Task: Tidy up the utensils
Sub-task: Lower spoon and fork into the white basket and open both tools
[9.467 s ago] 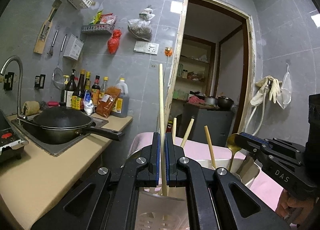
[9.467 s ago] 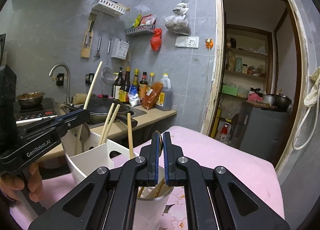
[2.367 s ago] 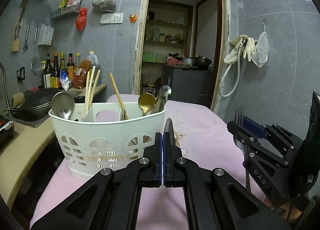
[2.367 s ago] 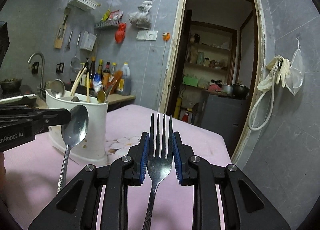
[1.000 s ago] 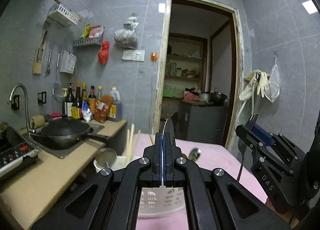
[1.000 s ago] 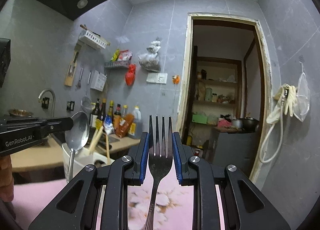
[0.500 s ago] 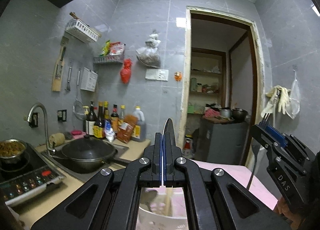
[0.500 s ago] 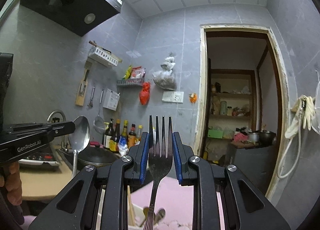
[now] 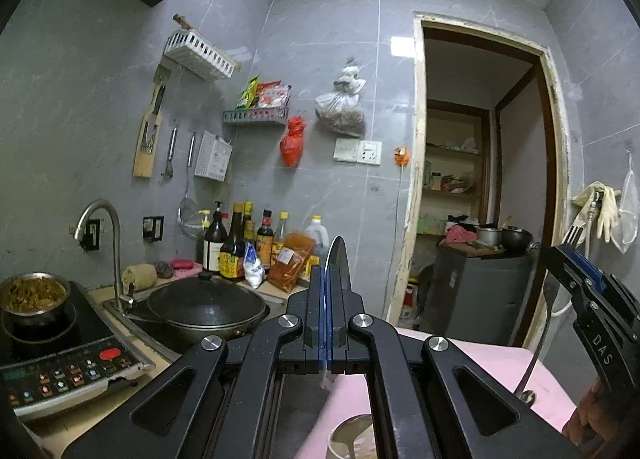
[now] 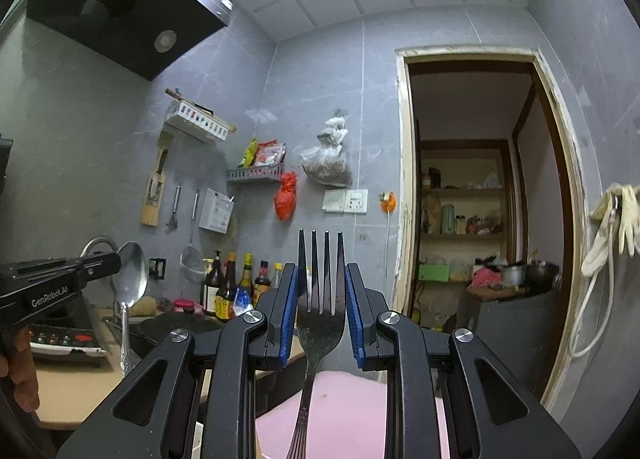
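Both grippers lifted well above the pink table [image 9: 492, 359] since a second ago: left [image 9: 327, 323] clamped on spoon [image 10: 132, 275], right [image 10: 321, 311] on fork [image 10: 320, 299], neither sorted yet.

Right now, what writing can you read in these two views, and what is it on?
"GenRobot.AI": on the body of the left gripper, which holds a spoon.
"DAS": on the body of the right gripper, which holds a fork.
The bottle labels and cooktop buttons are too small to read.
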